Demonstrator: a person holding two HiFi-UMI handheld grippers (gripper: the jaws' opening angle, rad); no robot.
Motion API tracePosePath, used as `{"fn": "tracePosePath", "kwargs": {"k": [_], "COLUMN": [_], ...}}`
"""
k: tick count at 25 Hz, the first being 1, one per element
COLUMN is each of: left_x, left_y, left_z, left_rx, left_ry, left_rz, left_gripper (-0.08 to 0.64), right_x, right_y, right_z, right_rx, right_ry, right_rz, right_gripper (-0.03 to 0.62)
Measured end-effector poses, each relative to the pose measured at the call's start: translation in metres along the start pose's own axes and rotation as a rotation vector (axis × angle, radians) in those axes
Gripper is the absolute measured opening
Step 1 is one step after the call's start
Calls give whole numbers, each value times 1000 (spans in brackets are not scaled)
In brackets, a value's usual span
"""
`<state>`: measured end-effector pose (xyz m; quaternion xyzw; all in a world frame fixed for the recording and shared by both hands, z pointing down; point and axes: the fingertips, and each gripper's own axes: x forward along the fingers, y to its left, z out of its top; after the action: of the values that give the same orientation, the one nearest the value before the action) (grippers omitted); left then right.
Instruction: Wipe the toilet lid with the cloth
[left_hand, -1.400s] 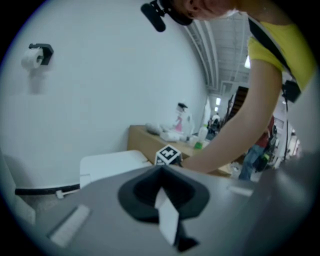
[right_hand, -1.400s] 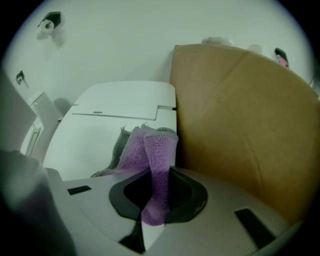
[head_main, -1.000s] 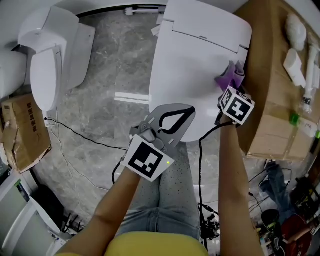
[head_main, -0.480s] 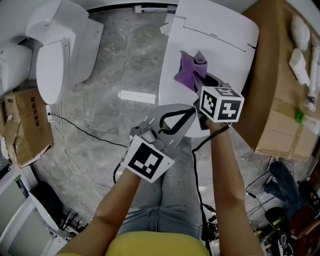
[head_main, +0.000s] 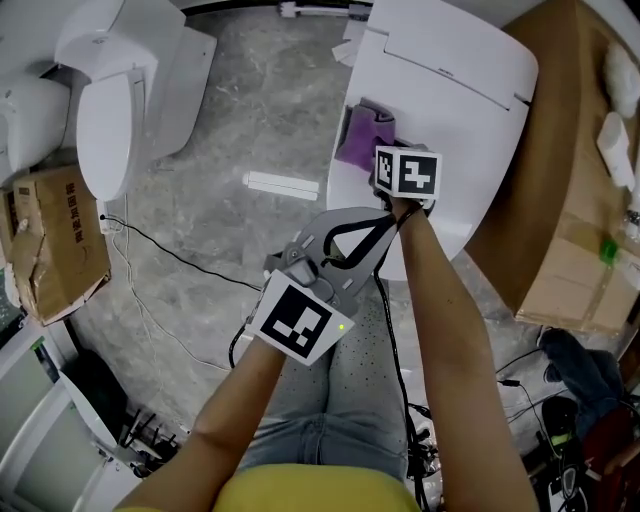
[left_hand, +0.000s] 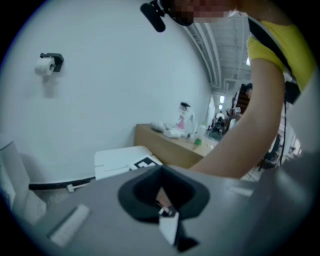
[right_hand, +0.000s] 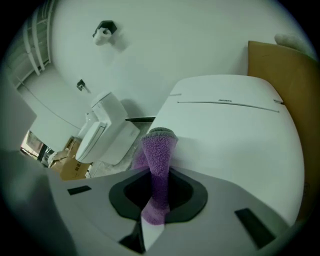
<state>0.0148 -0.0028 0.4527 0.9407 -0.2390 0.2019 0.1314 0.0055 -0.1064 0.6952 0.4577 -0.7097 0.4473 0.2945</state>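
Observation:
The white toilet lid (head_main: 455, 110) is down, at the top of the head view. A purple cloth (head_main: 360, 135) lies bunched on its left edge, and my right gripper (head_main: 385, 150), under its marker cube, is shut on it. In the right gripper view the cloth (right_hand: 159, 155) runs up from the closed jaws of the right gripper (right_hand: 152, 220) onto the lid (right_hand: 235, 135). My left gripper (head_main: 335, 245) hovers in front of the lid's near end, shut and holding nothing. In the left gripper view the left gripper (left_hand: 167, 220) shows its jaws together, with the lid (left_hand: 117, 160) beyond.
A second white toilet (head_main: 110, 90) stands at the left, with a cardboard box (head_main: 55, 240) beside it. A black cable (head_main: 170, 255) and a white bar (head_main: 283, 184) lie on the grey floor. A brown counter (head_main: 565, 200) with bottles borders the lid's right side.
My right gripper has dragged the purple cloth across the lid from its right side to its left edge. The left gripper has stayed about where it was.

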Motion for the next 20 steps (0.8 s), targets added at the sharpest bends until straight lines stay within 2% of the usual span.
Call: {"fn": "tracePosePath", "kwargs": {"k": [8, 15, 20], "left_x": [28, 61, 80], "left_y": [7, -8, -26], "left_z": [3, 4, -11], "left_rx": [-7, 12, 11], "left_ry": [24, 45, 96], "left_rz": [-29, -97, -142], "left_gripper": [-3, -3, -4], "right_x": [-20, -78, -116], "right_y": [-61, -152, -203], "right_z": [-20, -56, -85], "right_rx": [60, 114, 142], "right_ry": [-11, -10, 25], "right_rz": [-133, -331, -484], "right_gripper": [40, 40, 40]}}
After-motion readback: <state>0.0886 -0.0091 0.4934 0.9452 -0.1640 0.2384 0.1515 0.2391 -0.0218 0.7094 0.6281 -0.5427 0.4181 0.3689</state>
